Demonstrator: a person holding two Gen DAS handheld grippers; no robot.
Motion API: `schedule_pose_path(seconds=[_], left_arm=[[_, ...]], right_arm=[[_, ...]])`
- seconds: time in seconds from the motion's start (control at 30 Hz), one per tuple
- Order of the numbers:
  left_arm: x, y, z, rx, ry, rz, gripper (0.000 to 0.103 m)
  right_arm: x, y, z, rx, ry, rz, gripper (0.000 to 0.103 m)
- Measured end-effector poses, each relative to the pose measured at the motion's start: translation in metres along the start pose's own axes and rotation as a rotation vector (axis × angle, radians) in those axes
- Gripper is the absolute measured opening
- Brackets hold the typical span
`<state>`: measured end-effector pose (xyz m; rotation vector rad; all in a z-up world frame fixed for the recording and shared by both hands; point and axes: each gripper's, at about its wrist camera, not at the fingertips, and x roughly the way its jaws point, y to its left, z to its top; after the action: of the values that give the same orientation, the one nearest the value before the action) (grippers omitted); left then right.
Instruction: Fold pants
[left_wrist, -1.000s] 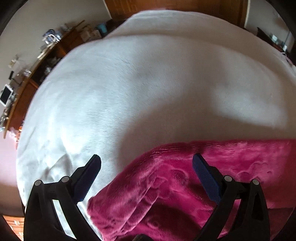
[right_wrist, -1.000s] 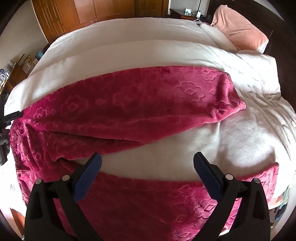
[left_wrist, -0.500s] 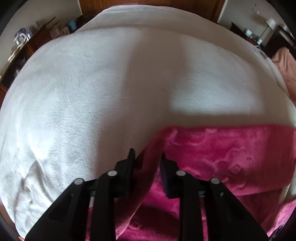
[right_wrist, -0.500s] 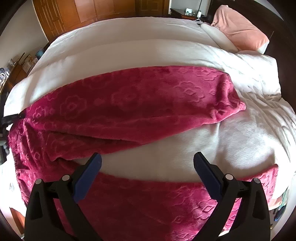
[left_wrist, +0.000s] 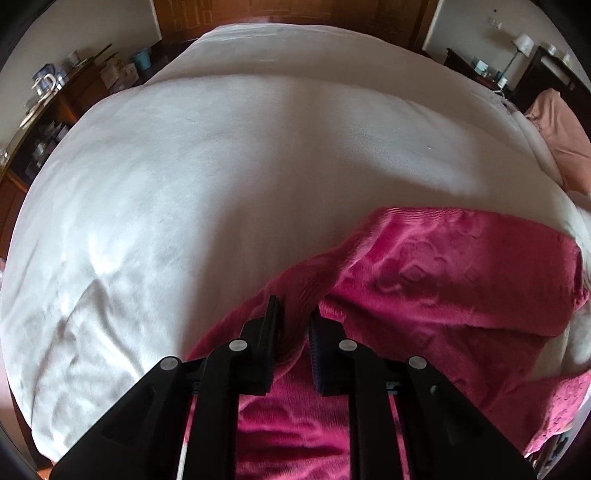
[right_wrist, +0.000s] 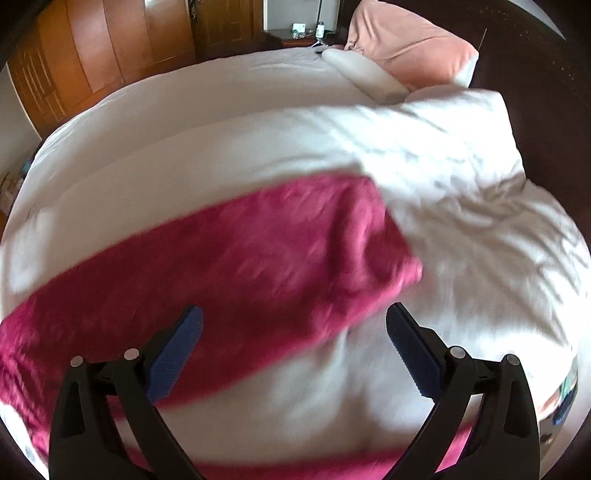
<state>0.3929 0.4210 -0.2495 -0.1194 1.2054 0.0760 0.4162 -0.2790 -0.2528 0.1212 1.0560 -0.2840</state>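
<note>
Magenta fleece pants (left_wrist: 443, 280) lie spread on a white bed (left_wrist: 240, 166). My left gripper (left_wrist: 293, 317) is shut on a fold of the pants near their waist end and holds it raised off the bed. In the right wrist view the pants (right_wrist: 258, 266) lie as a long leg across the bed, blurred by motion. My right gripper (right_wrist: 295, 325) is open and empty, hovering just above the leg near its cuff end. A second strip of the pants (right_wrist: 424, 461) shows at the bottom edge.
A peach pillow (right_wrist: 410, 40) and a rumpled white duvet (right_wrist: 461, 166) lie at the bed's head. A wooden wardrobe (right_wrist: 92, 59) stands behind the bed. A cluttered shelf (left_wrist: 48, 107) is on the left, a nightstand with a lamp (left_wrist: 517, 48) at the back right.
My left gripper closed on the pants' edge and has lifted it, pulling the cloth up and rightward. My right gripper, still open, has moved forward and right toward the leg's cuff end.
</note>
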Motion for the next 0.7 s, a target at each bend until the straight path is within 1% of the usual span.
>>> schedule_pose_path(seconds=[0.1,0.17,0.2,0.27,0.3,0.4,0.43,0.5,0.53,0.57,0.6,0.63,0.67,0.7], left_arm=[[-0.015,-0.007,-0.020,-0.014,0.007,0.024,0.015],[-0.022,-0.014,-0.028,-0.028,0.013,0.040,0.015],[-0.026,-0.025,-0.035,-0.033,0.014,0.047,0.015],[-0.030,-0.029,-0.037,-0.037,0.017,0.065,0.015],[-0.033,-0.033,-0.041,-0.039,0.019,0.073,0.015],[-0.039,-0.042,-0.042,-0.046,0.022,0.097,0.015],[-0.036,-0.049,-0.040,-0.047,0.022,0.103,0.015],[-0.038,-0.053,-0.038,-0.046,0.020,0.114,0.015],[-0.038,-0.054,-0.037,-0.044,0.019,0.118,0.015],[-0.039,-0.056,-0.035,-0.042,0.019,0.124,0.015],[-0.039,-0.057,-0.034,-0.040,0.018,0.128,0.015],[-0.040,-0.057,-0.033,-0.040,0.018,0.131,0.015],[-0.040,-0.056,-0.031,-0.041,0.016,0.133,0.015],[-0.041,-0.056,-0.029,-0.041,0.014,0.133,0.015]], right_arm=[[0.029,-0.017,0.037,0.008,0.004,-0.012,0.100],[0.049,-0.032,0.057,0.037,0.023,-0.026,0.100],[0.062,-0.042,0.069,0.066,0.042,-0.021,0.100],[0.082,-0.057,0.087,0.102,0.063,-0.034,0.100],[0.095,-0.064,0.097,0.111,0.072,-0.026,0.100],[0.123,-0.076,0.119,0.109,0.097,-0.012,0.100],[0.132,-0.078,0.123,0.104,0.110,-0.005,0.098],[0.150,-0.083,0.129,0.108,0.149,-0.030,0.075],[0.158,-0.088,0.129,0.124,0.175,-0.032,0.066],[0.164,-0.090,0.129,0.133,0.189,-0.031,0.041],[0.169,-0.094,0.127,0.146,0.214,-0.034,0.023],[0.170,-0.096,0.125,0.160,0.222,-0.024,0.016],[0.168,-0.098,0.124,0.172,0.217,-0.002,0.005],[0.163,-0.099,0.123,0.171,0.202,0.009,0.005]])
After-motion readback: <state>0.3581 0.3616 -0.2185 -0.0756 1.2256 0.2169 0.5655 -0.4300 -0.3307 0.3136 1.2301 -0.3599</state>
